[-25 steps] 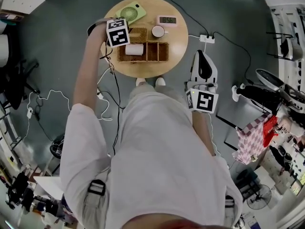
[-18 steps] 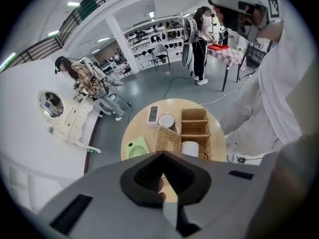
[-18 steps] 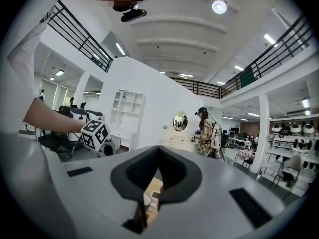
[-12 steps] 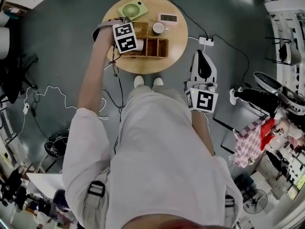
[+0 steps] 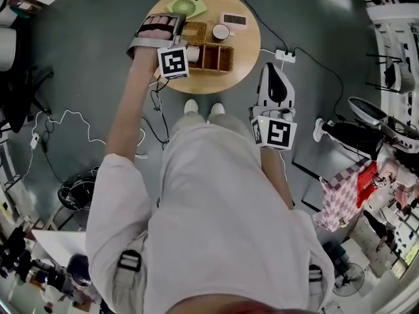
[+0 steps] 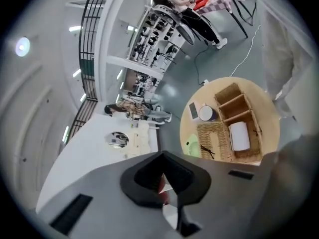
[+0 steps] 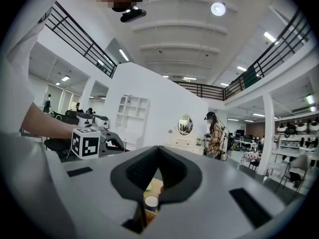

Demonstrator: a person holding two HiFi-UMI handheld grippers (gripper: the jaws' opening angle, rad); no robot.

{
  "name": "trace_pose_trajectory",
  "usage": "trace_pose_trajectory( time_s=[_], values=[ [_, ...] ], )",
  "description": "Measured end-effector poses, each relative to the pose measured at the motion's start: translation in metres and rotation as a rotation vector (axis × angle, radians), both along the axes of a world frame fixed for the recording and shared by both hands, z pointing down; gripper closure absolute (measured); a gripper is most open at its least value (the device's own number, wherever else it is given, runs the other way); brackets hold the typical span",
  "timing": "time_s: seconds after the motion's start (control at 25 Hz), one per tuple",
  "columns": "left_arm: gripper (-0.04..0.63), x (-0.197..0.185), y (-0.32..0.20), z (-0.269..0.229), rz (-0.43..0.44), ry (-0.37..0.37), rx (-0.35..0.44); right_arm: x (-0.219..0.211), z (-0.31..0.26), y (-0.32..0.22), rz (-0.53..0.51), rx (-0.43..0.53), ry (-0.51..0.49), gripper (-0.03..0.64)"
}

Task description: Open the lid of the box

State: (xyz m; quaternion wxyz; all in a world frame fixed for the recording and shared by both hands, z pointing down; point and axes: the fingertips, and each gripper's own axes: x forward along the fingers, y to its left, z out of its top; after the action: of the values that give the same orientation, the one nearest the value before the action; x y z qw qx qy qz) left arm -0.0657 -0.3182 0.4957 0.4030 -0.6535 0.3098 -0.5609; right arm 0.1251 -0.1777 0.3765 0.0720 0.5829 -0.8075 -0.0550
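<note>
- Now my left claw is pressed together with nothing in it, raised well above the table and tipped downward.
- Below it and off to one side sits the woven box. Two compartments are bare and a white roll lies in the third.
- Touching the box on the roll's side, the woven lid lies flat. I judge it is already swung open, though I cannot tell if it is hinged.
- My right claw is also closed and empty. It is held level near my hip, well away from the box.
- I expect the lid to be light, fairly stiff and rough enough not to slip, but thin strands could snap under a hard pinch.
- The best hold looks like the small dark tie on the lid, or else its free edge.
- The box itself seems light enough to slide, so a steadying claw on its wall would help.
</note>
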Motion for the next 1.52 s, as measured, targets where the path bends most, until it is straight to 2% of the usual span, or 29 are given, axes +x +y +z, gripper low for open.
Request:
trace_pose_trajectory(
  time_s=[0.12,0.24,0.4,0.72,0.96,1.08,1.2,1.52],
  values=[
    [0.597,0.004,0.010,-0.017,0.008,0.057,0.064,0.000,-0.004,0.007,0.000,0.016,-0.005,0.619],
    [0.597,0.007,0.019,-0.028,0.001,0.173,0.065,-0.001,-0.005,0.009,0.000,0.026,-0.012,0.620],
    [0.597,0.008,0.036,-0.041,-0.036,0.380,0.028,-0.006,-0.009,0.010,-0.005,0.034,-0.029,0.618],
    [0.597,-0.015,0.076,-0.085,-0.172,0.902,-0.018,-0.018,-0.014,0.012,-0.017,0.035,-0.084,0.619],
    [0.597,-0.036,0.126,-0.110,-0.236,1.146,0.022,-0.024,-0.015,0.034,-0.046,0.039,-0.084,0.619],
    [0.597,-0.037,0.160,-0.126,-0.256,1.241,0.061,-0.023,-0.021,0.056,-0.080,0.043,-0.098,0.620],
    [0.597,-0.037,0.202,-0.137,-0.275,1.304,0.084,-0.020,-0.026,0.087,-0.115,0.053,-0.098,0.620],
    [0.597,-0.039,0.331,-0.142,-0.337,1.369,0.146,-0.005,-0.023,0.192,-0.161,0.054,-0.102,0.620]
  ],
)
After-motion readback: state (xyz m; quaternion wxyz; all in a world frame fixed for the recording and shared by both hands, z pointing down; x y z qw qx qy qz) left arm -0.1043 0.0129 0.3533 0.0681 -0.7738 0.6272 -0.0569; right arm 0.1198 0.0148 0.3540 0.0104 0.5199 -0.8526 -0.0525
